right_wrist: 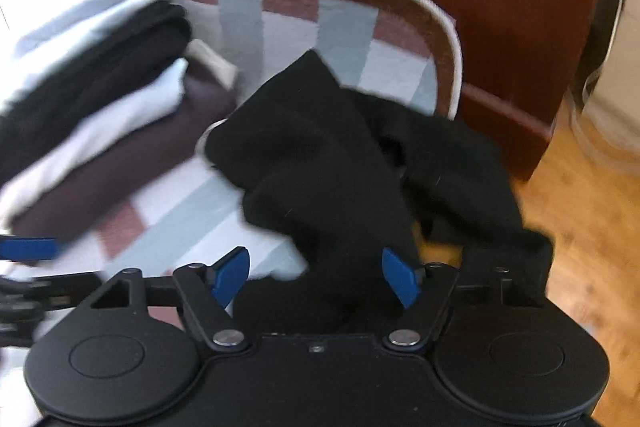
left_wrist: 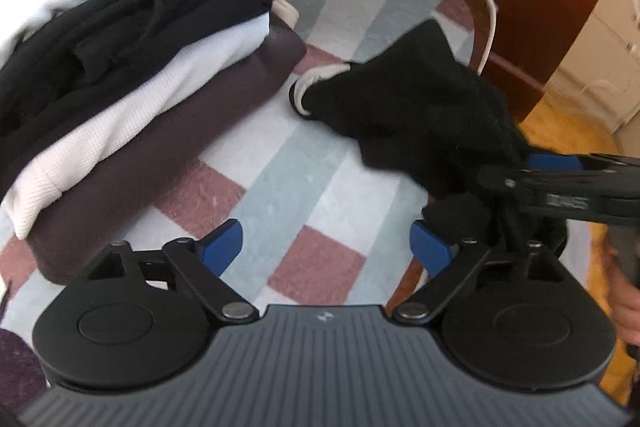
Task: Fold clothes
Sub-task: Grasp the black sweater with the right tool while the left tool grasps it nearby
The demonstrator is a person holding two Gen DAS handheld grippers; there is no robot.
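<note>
The left gripper [left_wrist: 326, 247] points steeply down, its blue pads standing well apart with nothing pressed between them; the right gripper [right_wrist: 316, 277] tilts down likewise, jaws wide, dark cloth lying between its pads [right_wrist: 400, 279] without being pinched; it reaches in from the right in the left wrist view; a hand [left_wrist: 630, 307] shows there at the right edge.

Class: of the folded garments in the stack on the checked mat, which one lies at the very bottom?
The dark brown garment. It rests directly on the checked mat, beneath the white ribbed one; the black layers sit higher.
</note>
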